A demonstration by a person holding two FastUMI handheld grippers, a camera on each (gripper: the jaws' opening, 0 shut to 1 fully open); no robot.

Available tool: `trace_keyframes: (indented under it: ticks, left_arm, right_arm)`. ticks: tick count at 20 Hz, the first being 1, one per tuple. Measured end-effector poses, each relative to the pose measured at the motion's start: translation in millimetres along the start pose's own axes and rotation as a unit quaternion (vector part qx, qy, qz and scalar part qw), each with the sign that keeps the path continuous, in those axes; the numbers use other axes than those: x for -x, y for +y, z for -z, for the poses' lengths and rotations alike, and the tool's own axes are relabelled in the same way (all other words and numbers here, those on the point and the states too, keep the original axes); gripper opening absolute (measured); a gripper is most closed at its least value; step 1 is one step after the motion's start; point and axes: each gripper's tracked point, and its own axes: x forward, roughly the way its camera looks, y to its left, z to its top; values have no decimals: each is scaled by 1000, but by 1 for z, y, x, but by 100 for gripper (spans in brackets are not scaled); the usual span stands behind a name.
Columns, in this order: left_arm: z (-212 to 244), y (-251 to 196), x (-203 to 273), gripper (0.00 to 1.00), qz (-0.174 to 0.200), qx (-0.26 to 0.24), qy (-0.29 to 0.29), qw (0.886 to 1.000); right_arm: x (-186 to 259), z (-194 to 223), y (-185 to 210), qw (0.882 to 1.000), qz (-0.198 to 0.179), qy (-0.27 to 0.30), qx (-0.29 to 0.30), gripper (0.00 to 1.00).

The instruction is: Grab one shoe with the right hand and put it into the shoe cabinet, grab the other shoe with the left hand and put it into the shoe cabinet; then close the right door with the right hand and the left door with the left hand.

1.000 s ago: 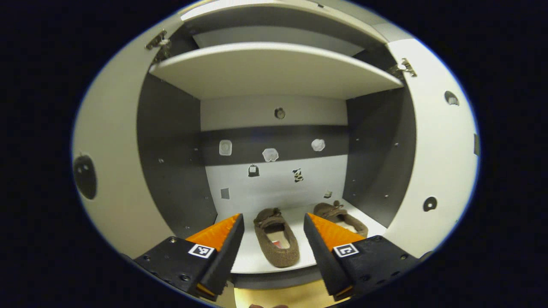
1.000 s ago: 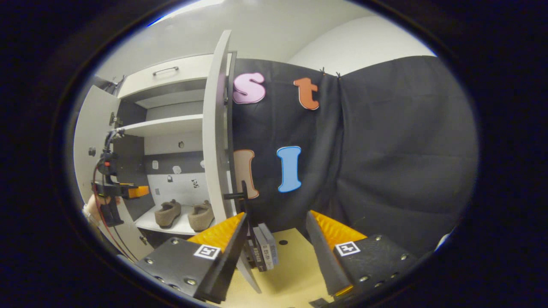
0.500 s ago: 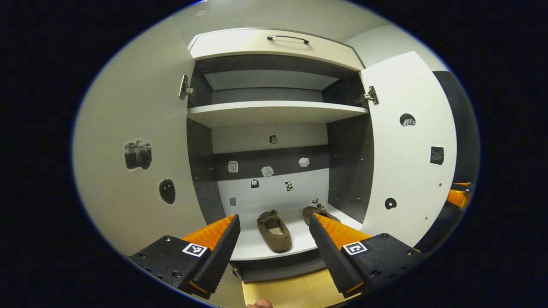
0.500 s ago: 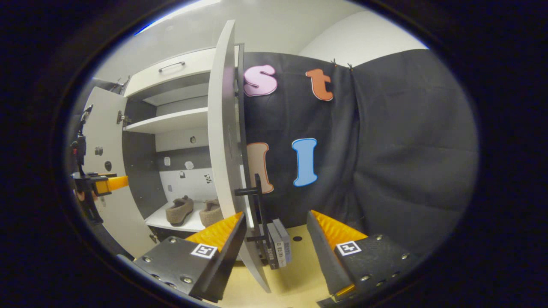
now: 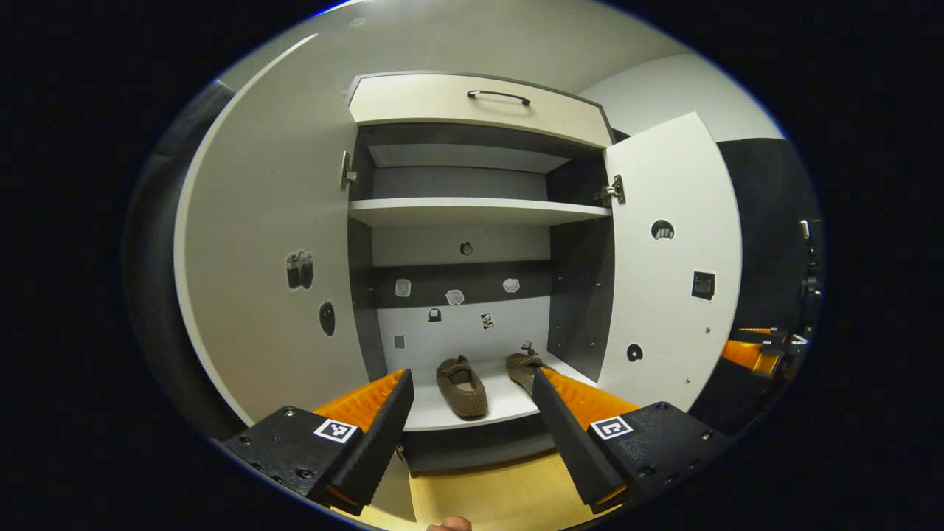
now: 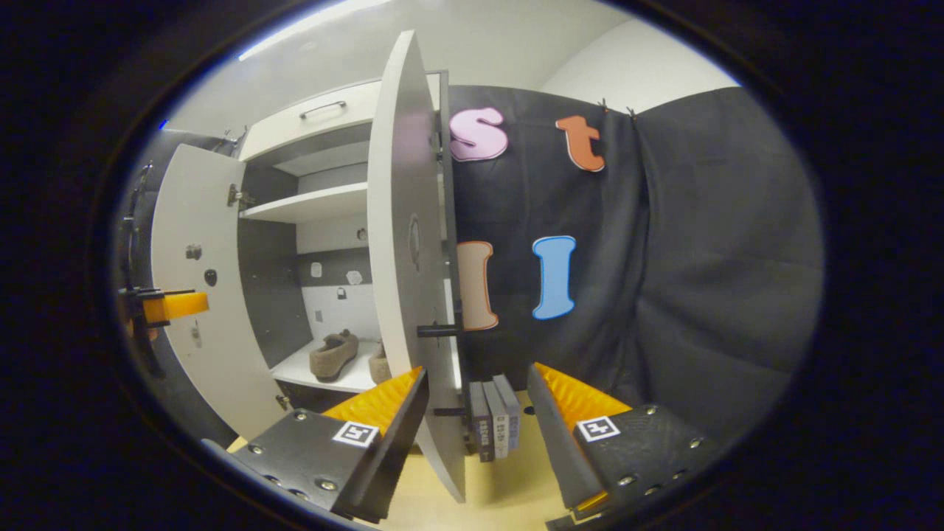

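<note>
Brown felt-like slippers [image 5: 462, 376] both sit on the shoe cabinet's bottom shelf [image 5: 442, 417], so I judge only the doors remain. My left gripper [image 5: 469, 424] and right gripper [image 6: 473, 422] hang empty, fingers apart. The right door [image 6: 404, 243] stands edge-on just ahead of my right gripper, its dark bar handle [image 6: 438, 330] on the outer face. I expect a light, stiff panel swinging freely on its hinges; pushing flat near the handle edge should do. The left door [image 5: 273, 265] stands wide open.
</note>
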Motion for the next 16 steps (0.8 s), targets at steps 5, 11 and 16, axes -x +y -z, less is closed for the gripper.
trace_keyframes:
  ticks: [5, 11, 16]
  left_arm:
    - [-3, 9, 14, 100, -16, 6, -6, 1000]
    - [7, 31, 26, 100, -48, 10, 5, 999]
    - [10, 47, 34, 99, -70, 16, 8, 997]
  right_arm:
    - [-4, 4, 46, 998, -56, 8, 6, 82]
    - [-21, 10, 87, 993, -113, 17, -4, 83]
    - [-38, 11, 107, 991, -134, 18, -8, 83]
